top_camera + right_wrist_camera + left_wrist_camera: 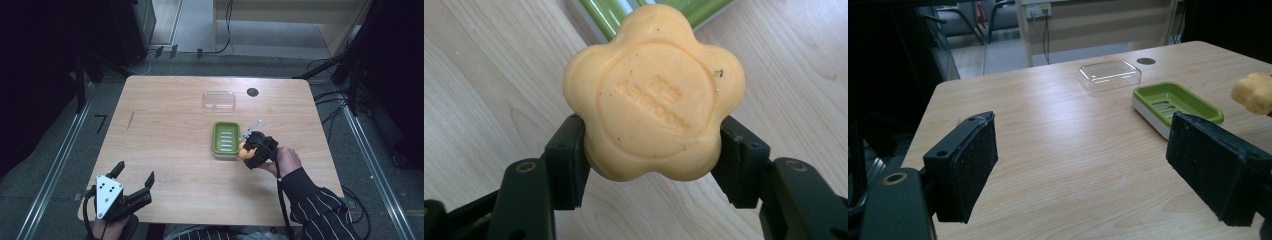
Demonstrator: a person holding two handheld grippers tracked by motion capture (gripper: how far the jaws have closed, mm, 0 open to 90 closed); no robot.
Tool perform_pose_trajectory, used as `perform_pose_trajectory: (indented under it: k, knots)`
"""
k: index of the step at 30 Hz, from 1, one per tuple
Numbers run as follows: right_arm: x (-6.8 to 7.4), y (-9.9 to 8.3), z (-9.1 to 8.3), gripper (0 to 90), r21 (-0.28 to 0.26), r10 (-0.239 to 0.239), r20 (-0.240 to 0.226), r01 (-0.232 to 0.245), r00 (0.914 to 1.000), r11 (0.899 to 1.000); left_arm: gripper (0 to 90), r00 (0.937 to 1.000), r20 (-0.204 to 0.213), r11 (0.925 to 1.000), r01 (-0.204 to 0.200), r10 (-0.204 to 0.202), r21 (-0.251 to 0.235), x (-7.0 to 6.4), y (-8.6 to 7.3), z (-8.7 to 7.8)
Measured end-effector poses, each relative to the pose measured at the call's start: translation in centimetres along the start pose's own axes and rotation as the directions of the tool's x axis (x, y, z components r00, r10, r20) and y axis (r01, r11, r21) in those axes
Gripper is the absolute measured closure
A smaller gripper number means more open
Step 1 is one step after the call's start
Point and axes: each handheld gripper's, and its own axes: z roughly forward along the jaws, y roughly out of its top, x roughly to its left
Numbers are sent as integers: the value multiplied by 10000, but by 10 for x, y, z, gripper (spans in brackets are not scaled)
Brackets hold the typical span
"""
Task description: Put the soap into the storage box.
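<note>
A yellow flower-shaped soap [655, 95] is clamped between the two black jaws of my right gripper [651, 155], held just above the wood. From above, that gripper [248, 150] sits at the right edge of the green soap dish [225, 138], with the soap [243, 151] at its tip. The dish [1175, 102] is ribbed inside, sits on a white base and holds nothing. My left gripper [134, 177] rests at the table's near left corner, jaws wide apart, nothing between them; its pads [973, 160] frame bare tabletop. The soap [1254, 92] also appears at the right edge of the left gripper view.
A clear plastic lid [219, 100] lies beyond the dish toward the far edge, with a dark round grommet [252, 92] to its right. The wooden table [165, 130] ends in floor rails on both sides. A striped sleeve [320, 202] comes in at the bottom right.
</note>
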Motion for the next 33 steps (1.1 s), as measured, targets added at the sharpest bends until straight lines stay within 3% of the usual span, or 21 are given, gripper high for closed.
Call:
perform_pose_trajectory:
  k: [19, 33]
  knots:
    - [-6, 24, -3, 400, -376, -256, 95, 259, 9996, 9990, 137, 10000, -40, 10000, 37, -37, -2, 0, 0, 0]
    - [-8, 44, 5, 400, -385, -488, -8, 487, 9988, 9981, 137, 10000, -27, 10000, 14, -14, 6, 0, 0, 0]
